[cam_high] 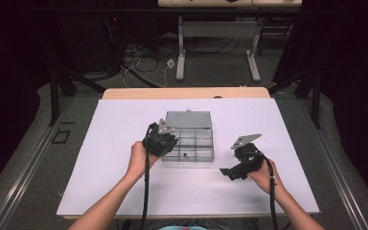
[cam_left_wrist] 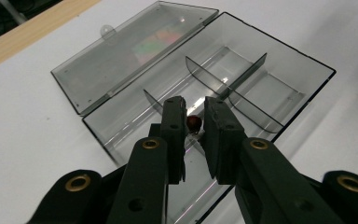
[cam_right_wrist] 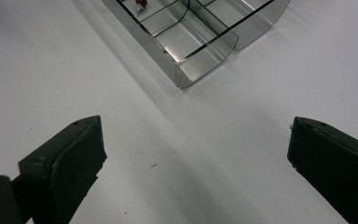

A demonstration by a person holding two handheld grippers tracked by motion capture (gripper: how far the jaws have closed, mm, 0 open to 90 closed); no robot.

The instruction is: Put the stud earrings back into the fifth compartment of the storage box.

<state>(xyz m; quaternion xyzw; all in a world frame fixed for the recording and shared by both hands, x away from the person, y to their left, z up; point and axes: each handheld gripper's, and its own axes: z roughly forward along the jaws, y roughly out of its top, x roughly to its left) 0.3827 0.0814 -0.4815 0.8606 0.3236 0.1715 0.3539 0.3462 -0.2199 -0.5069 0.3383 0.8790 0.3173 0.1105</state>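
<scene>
White table [cam_high: 124, 191], dark room with floor cables.
Left gripper [cam_left_wrist: 194, 122], jaws nearly together, hovers over small red bead [cam_left_wrist: 194, 122] in clear compartmented plastic box [cam_left_wrist: 289, 74]; right gripper [cam_right_wrist: 196, 154] spread apart.

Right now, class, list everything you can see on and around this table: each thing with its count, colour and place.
Compartment box: one, clear smoky plastic with dividers, middle of the table, lid open.
Lid: one, clear grey, hinged flat behind the box.
Small bead-like item: one, dark red, inside a box compartment just beyond the left jaws; whether it is gripped cannot be told.
Table: one, white top with a wooden far edge.
Desk frame: one, pale grey, on the floor beyond the table, cables beside it.
Left hand-held gripper: one, black, jaws nearly together, over the box.
Right hand-held gripper: one, black, jaws wide apart, over bare table right of the box.
</scene>
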